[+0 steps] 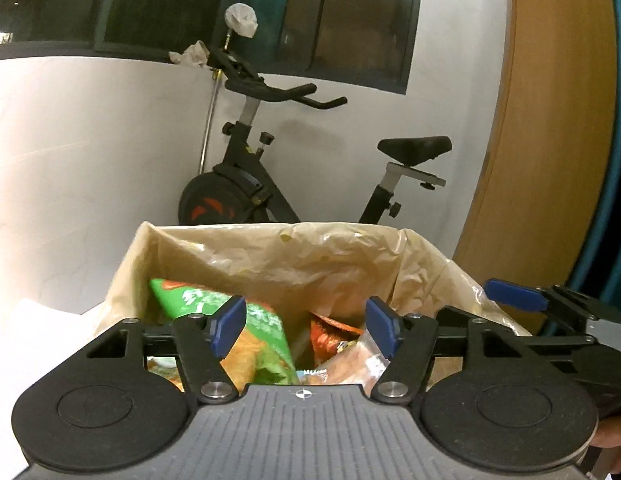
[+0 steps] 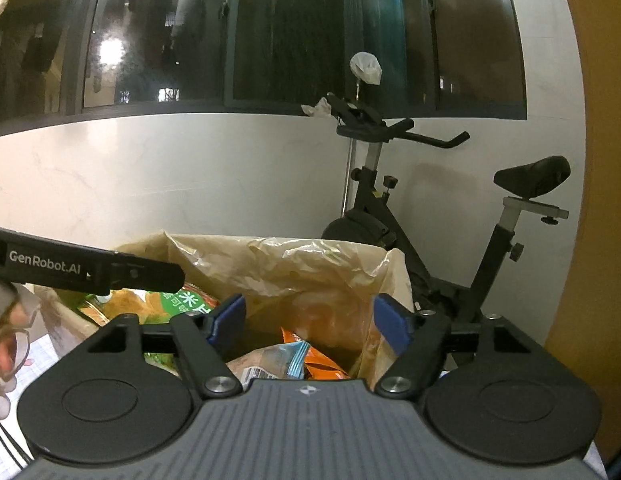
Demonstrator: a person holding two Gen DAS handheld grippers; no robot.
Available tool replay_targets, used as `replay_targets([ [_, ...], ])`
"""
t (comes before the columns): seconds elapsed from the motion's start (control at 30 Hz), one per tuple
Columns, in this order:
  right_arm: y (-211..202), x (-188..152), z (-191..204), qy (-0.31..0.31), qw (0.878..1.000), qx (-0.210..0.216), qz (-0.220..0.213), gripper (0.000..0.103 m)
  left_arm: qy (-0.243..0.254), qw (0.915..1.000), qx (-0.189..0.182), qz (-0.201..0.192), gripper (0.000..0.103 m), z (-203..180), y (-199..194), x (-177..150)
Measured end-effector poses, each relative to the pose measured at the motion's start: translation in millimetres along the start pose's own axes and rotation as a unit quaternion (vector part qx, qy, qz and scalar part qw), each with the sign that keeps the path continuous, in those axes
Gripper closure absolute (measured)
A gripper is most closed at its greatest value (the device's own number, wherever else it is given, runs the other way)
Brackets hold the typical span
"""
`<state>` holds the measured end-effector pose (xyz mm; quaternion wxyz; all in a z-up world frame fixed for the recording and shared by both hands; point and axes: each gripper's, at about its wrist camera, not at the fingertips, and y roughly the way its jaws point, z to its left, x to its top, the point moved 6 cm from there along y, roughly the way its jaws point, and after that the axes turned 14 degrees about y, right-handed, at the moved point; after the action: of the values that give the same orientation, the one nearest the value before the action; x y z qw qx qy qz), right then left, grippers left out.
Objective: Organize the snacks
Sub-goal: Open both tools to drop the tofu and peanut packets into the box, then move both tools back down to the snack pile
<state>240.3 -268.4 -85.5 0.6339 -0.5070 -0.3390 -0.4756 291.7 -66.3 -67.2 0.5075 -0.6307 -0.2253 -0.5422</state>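
Note:
Below both grippers stands a container lined with a tan plastic bag [image 1: 294, 256] [image 2: 294, 268]. It holds a green snack bag [image 1: 214, 308] [image 2: 186, 300], an orange packet [image 1: 330, 336] [image 2: 322, 364] and a clear-wrapped pack with a blue edge [image 2: 270, 360]. My left gripper [image 1: 306, 328] hangs over the opening, open, with nothing between its blue pads; the green bag lies below and behind the left pad. My right gripper [image 2: 310, 320] is open too and holds nothing. Its blue-padded finger [image 1: 514, 294] shows at the right of the left wrist view. The left gripper's black arm [image 2: 90, 268] crosses the right wrist view at the left.
A black exercise bike [image 1: 270, 184] [image 2: 430, 216] stands behind the container against a white wall under a dark window. A wooden panel [image 1: 550, 120] rises at the right. A white surface [image 1: 42, 328] lies left of the container. A hand [image 2: 6, 344] holds the left gripper.

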Motion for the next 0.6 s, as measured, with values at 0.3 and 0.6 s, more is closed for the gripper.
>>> replay_targets([
  [0.3,-51,-13,10,0.028,0.999,0.022,-0.012,0.008,0.008,0.9983,0.054,-0.022,0.011,11,-62,-28],
  [0.6,-85,-61,14,0.041,0.999,0.028,0.005,0.006,-0.009,0.9978,0.059,0.028,0.011,13,-91,-94],
])
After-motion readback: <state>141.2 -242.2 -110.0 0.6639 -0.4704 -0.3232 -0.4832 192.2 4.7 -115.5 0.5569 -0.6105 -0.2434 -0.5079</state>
